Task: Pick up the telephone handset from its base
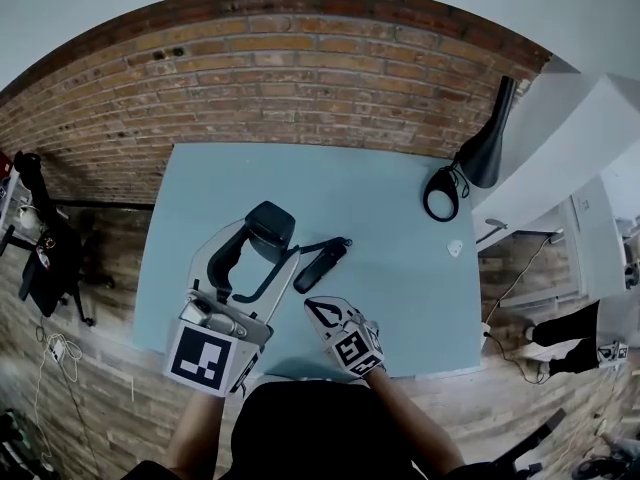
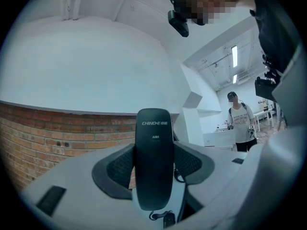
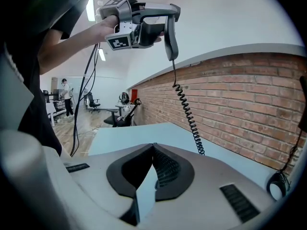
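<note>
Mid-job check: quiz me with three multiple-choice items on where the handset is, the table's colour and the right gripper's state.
1. Where is the handset?
A. On a chair
B. Between the left gripper jaws
C. On the floor

2. What colour is the table?
A. Light blue
B. White
C. Brown

3. The right gripper jaws are:
A. Wide open
B. Shut on a cord
C. Shut, empty

1 B: the left gripper view shows its jaws clamping it.
2 A: the head view shows a light blue top.
3 C: the jaws meet with nothing between.
</note>
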Demonstrator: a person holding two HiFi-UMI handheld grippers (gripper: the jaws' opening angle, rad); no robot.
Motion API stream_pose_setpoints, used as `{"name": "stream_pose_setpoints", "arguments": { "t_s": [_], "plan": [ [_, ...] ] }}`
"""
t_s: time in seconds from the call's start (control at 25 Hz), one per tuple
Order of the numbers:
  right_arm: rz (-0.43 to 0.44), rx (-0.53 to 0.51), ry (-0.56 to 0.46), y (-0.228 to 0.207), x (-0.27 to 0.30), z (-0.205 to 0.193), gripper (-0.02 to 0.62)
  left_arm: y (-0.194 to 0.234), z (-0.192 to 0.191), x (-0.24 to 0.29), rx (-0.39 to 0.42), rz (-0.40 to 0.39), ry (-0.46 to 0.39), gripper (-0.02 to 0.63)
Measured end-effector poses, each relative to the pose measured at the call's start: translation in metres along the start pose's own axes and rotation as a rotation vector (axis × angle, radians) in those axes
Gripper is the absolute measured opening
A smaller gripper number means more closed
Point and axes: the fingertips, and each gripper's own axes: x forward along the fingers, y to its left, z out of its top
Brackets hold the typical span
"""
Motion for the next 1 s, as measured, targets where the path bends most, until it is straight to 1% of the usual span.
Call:
{"name": "stream_pose_setpoints", "arguments": {
  "t_s": [0.52, 0.64, 0.8, 1.0],
  "plan": [
    [0.068, -0.019, -0.005, 0.050, 0.025, 0.011, 0.015, 0.002, -0.020, -0.059, 0.011, 0.019, 0.056, 0.278],
    [0.069, -0.018, -0.007, 0.057, 0.028, 0.013, 0.015, 0.003, -0.027, -0.070, 0.012, 0.018, 0.071, 0.278],
    [0.067, -0.022, -0.003, 0.065, 0.032, 0.011, 0.015, 0.004, -0.041, -0.083, 0.037, 0.018, 0.106, 0.278],
    [0.053, -0.012, -0.003, 0.069, 0.035, 0.010, 0.015, 0.007, -0.062, -0.093, 0.018, 0.010, 0.149, 0.278]
  ]
}}
